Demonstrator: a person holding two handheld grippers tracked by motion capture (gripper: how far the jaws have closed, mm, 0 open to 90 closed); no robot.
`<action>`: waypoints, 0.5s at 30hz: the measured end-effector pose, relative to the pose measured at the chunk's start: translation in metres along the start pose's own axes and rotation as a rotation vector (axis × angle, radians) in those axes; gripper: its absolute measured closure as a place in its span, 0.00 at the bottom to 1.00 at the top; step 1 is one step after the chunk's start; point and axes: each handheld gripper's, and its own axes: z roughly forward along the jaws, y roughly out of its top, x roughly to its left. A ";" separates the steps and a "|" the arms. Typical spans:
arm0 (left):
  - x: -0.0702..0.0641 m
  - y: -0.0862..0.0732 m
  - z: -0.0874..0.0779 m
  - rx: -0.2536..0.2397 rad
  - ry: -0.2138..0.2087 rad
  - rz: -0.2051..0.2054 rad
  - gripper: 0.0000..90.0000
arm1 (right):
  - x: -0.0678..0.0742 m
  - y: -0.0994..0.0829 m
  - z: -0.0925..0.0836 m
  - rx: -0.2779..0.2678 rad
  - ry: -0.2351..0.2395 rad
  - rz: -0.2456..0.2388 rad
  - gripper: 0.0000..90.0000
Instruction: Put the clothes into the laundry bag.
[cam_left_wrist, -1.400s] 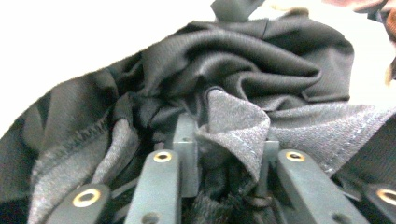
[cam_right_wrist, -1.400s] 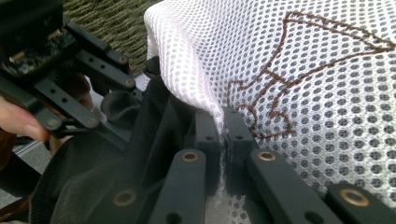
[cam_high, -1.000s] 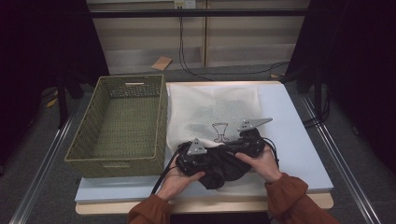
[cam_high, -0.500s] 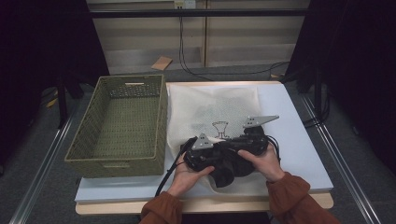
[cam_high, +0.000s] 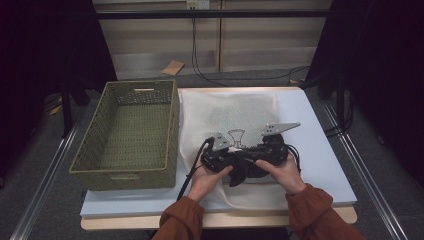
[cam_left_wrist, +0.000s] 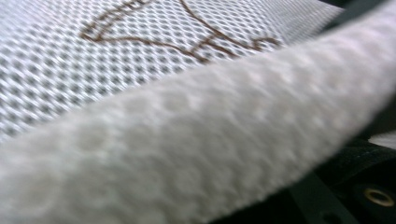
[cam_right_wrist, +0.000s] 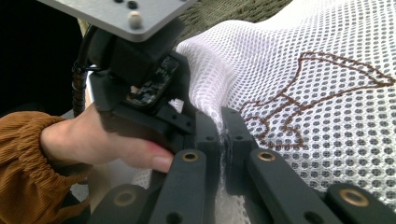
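Right gripper (cam_right_wrist: 223, 135) clamped on raised fold of white mesh laundry bag (cam_high: 227, 112); left gripper (cam_high: 235, 162) close beside it, jaws also pinching bag's folded edge; brown embroidered outline motif (cam_right_wrist: 317, 88) on mesh, no readable lettering; bag spread mid-table, left edge touching green wicker basket (cam_high: 125, 135); bare table (cam_high: 320, 145) strip along right.

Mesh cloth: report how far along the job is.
Done: the white mesh cloth lies spread on the table beside the wicker basket. In hand: the right gripper is shut on a pinched fold of it, and the left gripper works the same near edge, with a fold lying across its view. Left: the cloth is not folded, and the basket holds nothing.
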 end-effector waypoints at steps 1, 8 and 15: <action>0.002 -0.002 0.003 0.020 0.026 0.015 0.85 | 0.000 0.000 -0.001 -0.001 -0.004 -0.004 0.97; 0.013 -0.021 0.009 0.044 0.024 -0.035 0.81 | -0.008 -0.006 0.003 0.026 -0.010 0.009 0.97; 0.008 -0.020 -0.006 0.024 -0.020 -0.023 0.68 | -0.011 -0.008 0.004 0.033 -0.016 0.009 0.97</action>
